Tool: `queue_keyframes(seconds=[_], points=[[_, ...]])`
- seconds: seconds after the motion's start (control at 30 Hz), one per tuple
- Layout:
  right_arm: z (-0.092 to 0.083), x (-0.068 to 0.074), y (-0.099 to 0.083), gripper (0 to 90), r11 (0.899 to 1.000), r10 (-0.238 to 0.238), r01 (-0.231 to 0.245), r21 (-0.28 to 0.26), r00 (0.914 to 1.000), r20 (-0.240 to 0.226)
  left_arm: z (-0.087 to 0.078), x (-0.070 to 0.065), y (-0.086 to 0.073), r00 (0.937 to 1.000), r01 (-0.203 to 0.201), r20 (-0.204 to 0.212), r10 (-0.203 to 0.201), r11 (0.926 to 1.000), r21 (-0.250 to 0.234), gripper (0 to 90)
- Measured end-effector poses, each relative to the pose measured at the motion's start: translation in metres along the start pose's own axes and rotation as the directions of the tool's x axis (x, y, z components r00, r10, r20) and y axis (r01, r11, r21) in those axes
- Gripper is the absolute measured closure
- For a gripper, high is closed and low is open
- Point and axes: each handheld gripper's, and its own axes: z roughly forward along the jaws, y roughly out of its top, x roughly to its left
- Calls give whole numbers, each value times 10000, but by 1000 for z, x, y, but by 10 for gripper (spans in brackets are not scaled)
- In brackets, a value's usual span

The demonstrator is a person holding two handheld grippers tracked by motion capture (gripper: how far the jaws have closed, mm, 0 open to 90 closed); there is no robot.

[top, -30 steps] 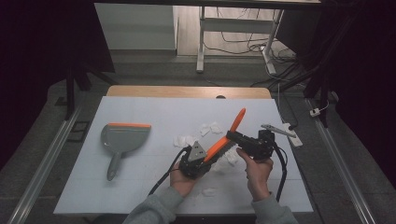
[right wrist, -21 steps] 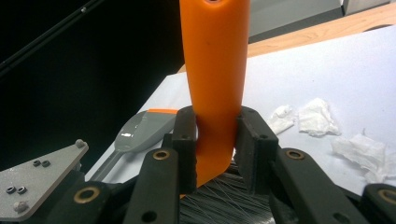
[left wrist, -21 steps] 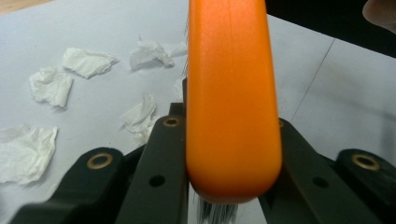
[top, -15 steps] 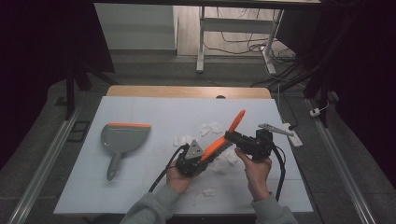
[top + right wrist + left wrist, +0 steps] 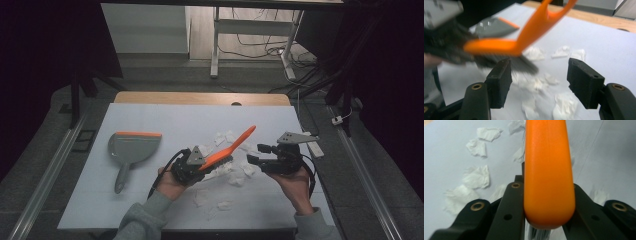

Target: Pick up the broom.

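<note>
The left gripper (image 5: 200,167) stayed clamped on the orange brush (image 5: 231,148) just above the paper scraps (image 5: 235,170), ready to sweep them toward the dustpan (image 5: 131,147) (lying well to the left), while the right gripper (image 5: 256,155), jaws just opened and empty, stood beside it.

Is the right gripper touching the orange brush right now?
Apart. In the right gripper view the right gripper stands open with nothing between its jaws; the orange brush hangs beyond them, clamped in the left gripper.
</note>
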Motion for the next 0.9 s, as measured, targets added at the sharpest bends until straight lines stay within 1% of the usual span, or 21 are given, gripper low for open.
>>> queue_keyframes(seconds=[0.03, 0.07, 0.1, 0.13, 0.17, 0.23, 0.27, 0.33, 0.37, 0.4, 0.47, 0.53, 0.57, 0.6, 0.63, 0.7, 0.73, 0.77, 0.8, 0.87, 0.9], points=[[1, 1, -2, 367, 9991, -352, 355, 226, 9993, -133, -2, 2, 2, 9995, -281, 159, 272, 9981, 546, 804], [1, 1, -2, 367, 9991, -352, 355, 226, 9993, -133, -2, 2, 2, 9995, -281, 159, 272, 9981, 546, 804], [2, 6, -1, 385, 9964, -788, 798, 278, 9963, -354, -2, 3, 3, 9991, -380, 229, 363, 9960, 803, 804], [2, 6, -1, 385, 9964, -788, 798, 278, 9963, -354, -2, 3, 3, 9987, -456, 248, 434, 9944, 951, 804], [3, 13, 3, 386, 9918, -1182, 1210, 417, 9909, -645, -2, 4, 3, 9988, -430, 293, 401, 9936, 1043, 804], [4, 22, 6, 382, 9819, -1713, 1762, 690, 9826, -720, -1, 3, 3, 9984, -485, 349, 447, 9919, 1174, 804], [4, 22, 6, 382, 9819, -1713, 1762, 690, 9826, -720, 0, 3, 3, 9980, -551, 371, 507, 9903, 1276, 804], [8, 31, 8, 375, 9694, -2236, 2288, 886, 9725, -655, 2, 1, 5, 9961, -853, 369, 805, 9838, 1575, 804], [8, 31, 8, 375, 9694, -2236, 2288, 886, 9725, -655, 4, -1, 6, 9948, -1003, 352, 957, 9805, 1690, 804], [11, 35, 10, 365, 9642, -2399, 2461, 991, 9683, -702, 5, -3, 8, 9936, -1115, 368, 1066, 9777, 1777, 805], [15, 38, 10, 359, 9528, -2741, 2803, 1170, 9594, -658, 6, -7, 11, 9901, -1404, 295, 1372, 9704, 1963, 805], [20, 43, 11, 355, 9357, -3162, 3229, 1420, 9462, -680, 8, -12, 16, 9863, -1648, 257, 1630, 9647, 2057, 804], [20, 43, 11, 355, 9357, -3162, 3229, 1420, 9462, -680, 8, -14, 18, 9839, -1783, 278, 1764, 9618, 2075, 804], [24, 47, 12, 351, 9152, -3543, 3607, 1797, 9327, -675, 8, -17, 20, 9815, -1913, 294, 1894, 9587, 2107, 805], [24, 47, 12, 351, 9152, -3543, 3607, 1797, 9327, -675, 9, -20, 22, 9788, -2040, 266, 2030, 9556, 2128, 805], [27, 51, 13, 356, 8915, -3950, 4001, 2124, 9162, -681, 9, -26, 25, 9721, -2324, 198, 2339, 9469, 2221, 804], [29, 53, 14, 357, 8783, -4083, 4162, 2351, 9090, -838, 8, -30, 28, 9675, -2507, 252, 2515, 9420, 2230, 804], [30, 53, 14, 357, 8752, -4094, 4169, 2455, 9085, -836, 8, -30, 28, 9675, -2507, 252, 2515, 9420, 2230, 805], [30, 52, 14, 357, 8678, -4173, 4254, 2570, 9045, -879, 8, -31, 29, 9660, -2570, 305, 2568, 9408, 2211, 804], [32, 52, 13, 359, 8568, -4216, 4336, 2790, 9007, -1050, 7, -34, 31, 9622, -2712, 352, 2701, 9377, 2172, 804], [32, 52, 13, 359, 8568, -4216, 4336, 2790, 9007, -1050, 7, -36, 32, 9595, -2802, 331, 2797, 9357, 2143, 804]])
